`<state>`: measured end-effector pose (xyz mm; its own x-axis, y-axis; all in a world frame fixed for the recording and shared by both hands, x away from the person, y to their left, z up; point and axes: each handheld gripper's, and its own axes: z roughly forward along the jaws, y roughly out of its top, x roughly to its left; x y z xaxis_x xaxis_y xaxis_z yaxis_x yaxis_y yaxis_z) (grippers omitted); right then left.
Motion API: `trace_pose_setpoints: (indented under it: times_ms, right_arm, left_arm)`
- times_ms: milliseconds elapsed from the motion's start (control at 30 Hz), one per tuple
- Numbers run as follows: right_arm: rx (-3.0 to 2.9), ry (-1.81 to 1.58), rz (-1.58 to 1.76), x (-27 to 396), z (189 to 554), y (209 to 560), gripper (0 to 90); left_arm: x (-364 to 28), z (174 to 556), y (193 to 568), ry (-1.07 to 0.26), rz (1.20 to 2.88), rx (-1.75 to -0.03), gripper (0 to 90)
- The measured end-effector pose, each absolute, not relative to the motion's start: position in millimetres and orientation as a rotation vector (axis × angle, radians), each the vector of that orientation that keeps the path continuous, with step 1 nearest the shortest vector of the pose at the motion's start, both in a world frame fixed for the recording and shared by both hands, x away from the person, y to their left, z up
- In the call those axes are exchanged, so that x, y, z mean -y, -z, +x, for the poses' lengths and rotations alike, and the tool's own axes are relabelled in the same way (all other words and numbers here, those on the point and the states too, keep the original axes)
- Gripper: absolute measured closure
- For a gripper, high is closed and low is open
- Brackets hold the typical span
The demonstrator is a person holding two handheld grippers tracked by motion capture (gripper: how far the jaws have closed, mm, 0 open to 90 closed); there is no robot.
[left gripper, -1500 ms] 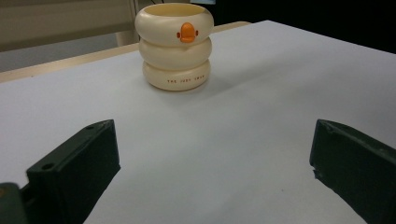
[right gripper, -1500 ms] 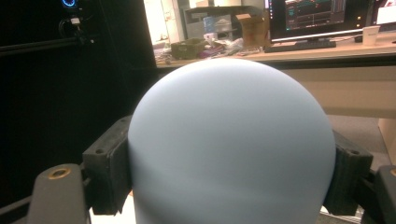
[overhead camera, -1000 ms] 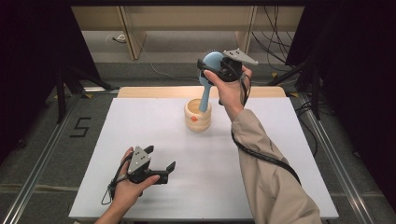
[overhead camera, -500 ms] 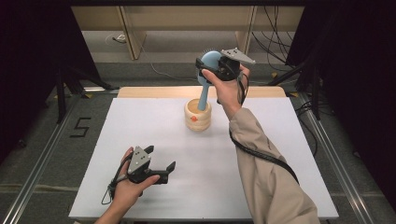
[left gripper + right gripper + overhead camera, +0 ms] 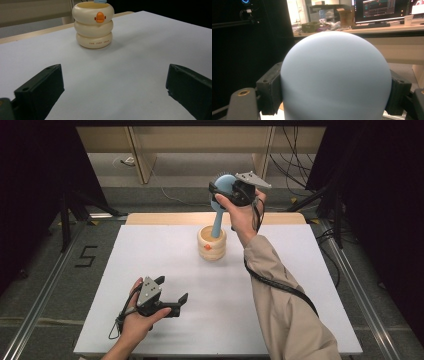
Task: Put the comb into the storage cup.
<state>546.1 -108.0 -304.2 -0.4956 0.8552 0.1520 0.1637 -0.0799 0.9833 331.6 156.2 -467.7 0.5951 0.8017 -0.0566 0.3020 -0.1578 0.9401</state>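
Observation:
A cream holder (image 5: 212,243) shaped like stacked rings, with an orange duck mark, stands at the table's far middle; it also shows in the left gripper view (image 5: 93,24). A light blue hairbrush (image 5: 220,202) stands handle-down in it. My right gripper (image 5: 221,191) is raised above the holder, shut on the brush's round head (image 5: 335,77), both pads pressing its sides. My left gripper (image 5: 172,299) rests low on the white table (image 5: 300,285) near the front left, its jaws wide apart with nothing between them, pointing toward the holder.
A wooden strip (image 5: 165,218) edges the table's far side. Shelving (image 5: 200,150) and cables lie beyond it. Metal rails (image 5: 45,290) run along the floor at both sides. A desk with monitors (image 5: 382,10) shows behind the brush in the right gripper view.

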Motion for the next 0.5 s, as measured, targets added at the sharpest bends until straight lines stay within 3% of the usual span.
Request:
trace_pose_setpoints:
  times_ms: [500]
  right_arm:
    - [-1.639, -1.61, 1.099, 106.1, 549.4, 307.0, 21.2]
  left_arm:
    - [-155.9, 331.7, 467.7, -0.569, 1.729, -0.913, 1.0]
